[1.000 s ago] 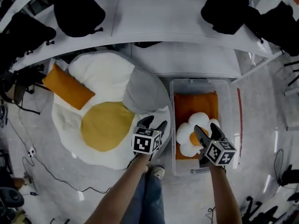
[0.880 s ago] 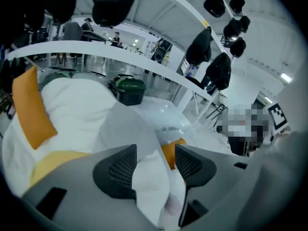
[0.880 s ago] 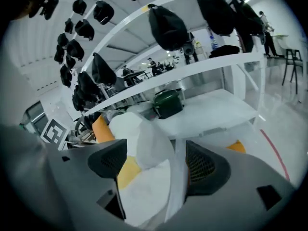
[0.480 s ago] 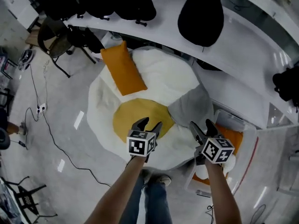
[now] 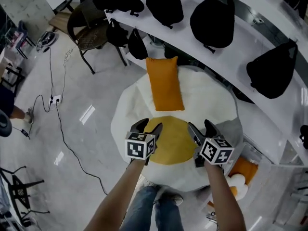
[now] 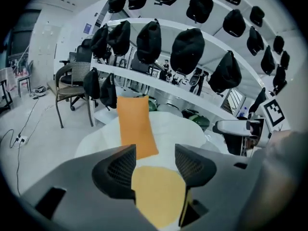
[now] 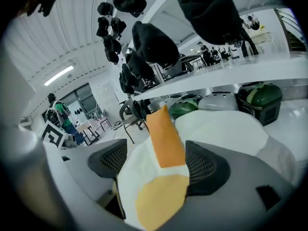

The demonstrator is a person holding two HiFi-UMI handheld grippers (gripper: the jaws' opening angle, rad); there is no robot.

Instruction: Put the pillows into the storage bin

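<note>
A big fried-egg cushion [image 5: 202, 97], white with a yellow yolk [image 5: 171, 141], lies on the floor. An orange rectangular pillow [image 5: 164, 83] rests on its far side, and a grey pillow [image 5: 237, 129] on its right edge. My left gripper [image 5: 148, 125] hovers over the yolk's left side and my right gripper [image 5: 200, 125] over its right side; both are open and hold nothing. The left gripper view looks between the jaws of the left gripper [image 6: 155, 165] at the orange pillow [image 6: 135, 124]. The right gripper [image 7: 156, 165] faces the same orange pillow [image 7: 166, 138]. The clear storage bin [image 5: 262, 154] at the lower right holds an orange pillow [image 5: 245, 170] and a small egg pillow [image 5: 237, 186].
A curved white shelf [image 5: 240, 61] with several black bags [image 5: 211, 18] runs behind the cushion. A chair [image 5: 91, 32] stands at the upper left. Cables [image 5: 57, 114] trail over the floor on the left. The person's legs [image 5: 156, 208] stand just before the cushion.
The view has swung left, from the bin to the big egg cushion. Both grippers moved with it, from over the bin's side to over the yolk. Their jaws stayed open and empty.
</note>
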